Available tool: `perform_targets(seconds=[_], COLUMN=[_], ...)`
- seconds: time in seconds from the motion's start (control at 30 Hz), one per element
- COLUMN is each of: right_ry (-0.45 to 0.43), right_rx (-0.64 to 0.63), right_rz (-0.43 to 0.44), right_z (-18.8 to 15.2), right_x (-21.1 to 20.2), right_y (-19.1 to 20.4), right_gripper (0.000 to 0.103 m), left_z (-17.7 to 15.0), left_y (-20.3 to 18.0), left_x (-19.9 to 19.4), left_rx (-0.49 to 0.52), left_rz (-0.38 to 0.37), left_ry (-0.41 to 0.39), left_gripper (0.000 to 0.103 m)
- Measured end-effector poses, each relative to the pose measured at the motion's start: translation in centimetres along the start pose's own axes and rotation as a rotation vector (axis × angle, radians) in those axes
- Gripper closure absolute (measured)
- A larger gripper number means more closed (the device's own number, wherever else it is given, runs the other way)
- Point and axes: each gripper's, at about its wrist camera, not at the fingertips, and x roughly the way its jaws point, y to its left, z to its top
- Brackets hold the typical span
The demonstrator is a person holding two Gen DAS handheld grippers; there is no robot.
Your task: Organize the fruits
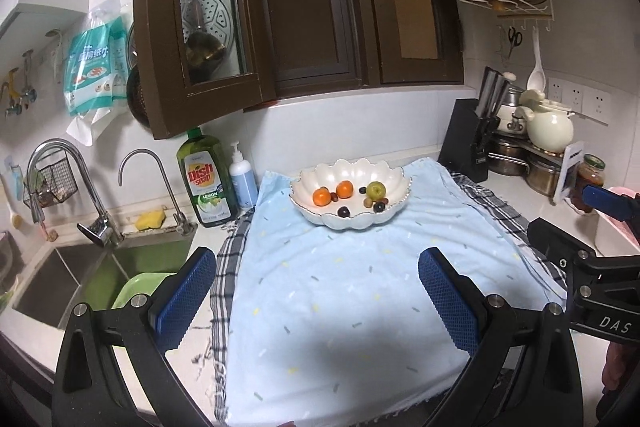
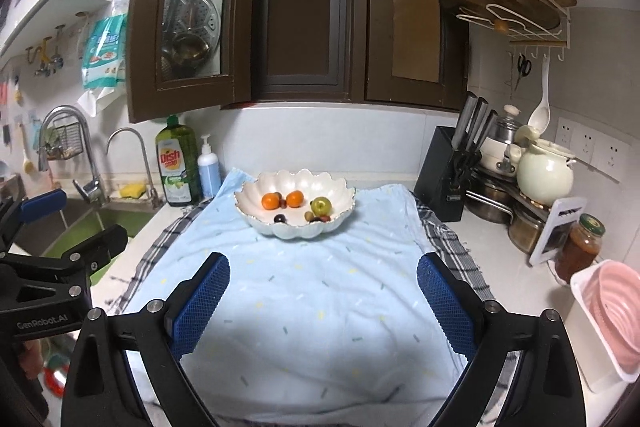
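A white scalloped bowl (image 1: pixel 394 173) (image 2: pixel 340 185) stands at the far end of a light blue towel (image 1: pixel 344 291) (image 2: pixel 312 299). Inside lie two oranges (image 1: pixel 321 197) (image 2: pixel 271 201), a green apple (image 1: pixel 376 190) (image 2: pixel 321 205) and several small dark fruits (image 1: pixel 343 211) (image 2: pixel 279 218). My left gripper (image 1: pixel 318 291) is open over the near part of the towel, nothing between its blue pads. My right gripper (image 2: pixel 323 297) is open too, well short of the bowl. Each gripper shows at the edge of the other's view.
A sink (image 1: pixel 96 279) with two taps lies left, a green basin (image 1: pixel 138 289) in it. Dish soap (image 1: pixel 206 179) and a pump bottle (image 1: pixel 243 179) stand behind the towel. Right: a knife block (image 1: pixel 472 135), pots, a cream jar (image 1: pixel 548 127), a sauce jar (image 2: pixel 580 247), a pink colander (image 2: pixel 612 311).
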Motion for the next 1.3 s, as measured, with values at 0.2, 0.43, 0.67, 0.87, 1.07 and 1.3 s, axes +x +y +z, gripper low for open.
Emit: perform_targets(seconds=[0.2,0.43,0.67,0.87,1.07,1.3], right_ry=[-0.016,-0.041,-0.056,-0.056,-0.057,-0.055], right_rx=[-0.012,-0.017,-0.014,-0.014,-0.008,-0.007], right_rz=[0.010,0.018,0.027,0.031,0.032,0.036], right_z=[-0.9,-1.3,-1.6,-1.7,-2.0,-2.1], right_x=[-2.6,-5.1,-6.5,-6.8,-7.1,-7.1], right_y=[-0.1,-0.2,-0.3,-0.5,-0.6,-0.7], right_gripper=[0.007,0.007,0.007,0.007,0.007,0.007], left_z=[-0.9,-1.4,-1.5,-1.6,-1.6,-1.5], left_y=[-0.5,-0.8,-1.2,-1.4,-1.6,-1.7], left_x=[-2.7,-5.1,-6.6,-7.2,-7.4,-7.6], left_rx=[0.012,0.020,0.022,0.019,0.021,0.021], left_rz=[0.005,-0.002,-0.016,-0.012,-0.013,-0.008], left_ry=[-0.015,-0.034,-0.049,-0.054,-0.058,-0.059], left_gripper=[0.000,0.000,0.000,0.000,0.000,0.000])
